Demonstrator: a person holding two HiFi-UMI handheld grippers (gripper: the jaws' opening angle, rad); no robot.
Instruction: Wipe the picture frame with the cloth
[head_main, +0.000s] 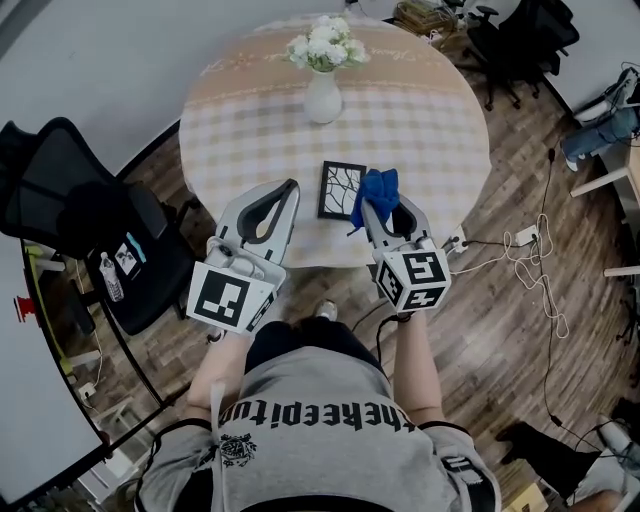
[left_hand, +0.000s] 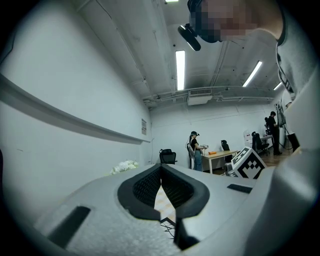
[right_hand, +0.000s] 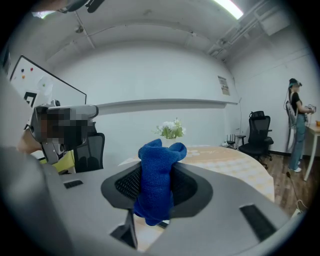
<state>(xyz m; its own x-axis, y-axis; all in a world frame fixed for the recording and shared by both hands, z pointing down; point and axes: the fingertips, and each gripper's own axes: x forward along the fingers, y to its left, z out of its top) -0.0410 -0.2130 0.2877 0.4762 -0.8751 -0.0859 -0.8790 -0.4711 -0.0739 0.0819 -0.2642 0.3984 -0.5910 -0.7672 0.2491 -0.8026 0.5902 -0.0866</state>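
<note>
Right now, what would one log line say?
right tool: shut on blue cloth | left tool: shut, empty | picture frame: flat on table, beside cloth

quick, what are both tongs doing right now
Left tongs: closed, nothing between them.
Right tongs: closed on the blue cloth.
</note>
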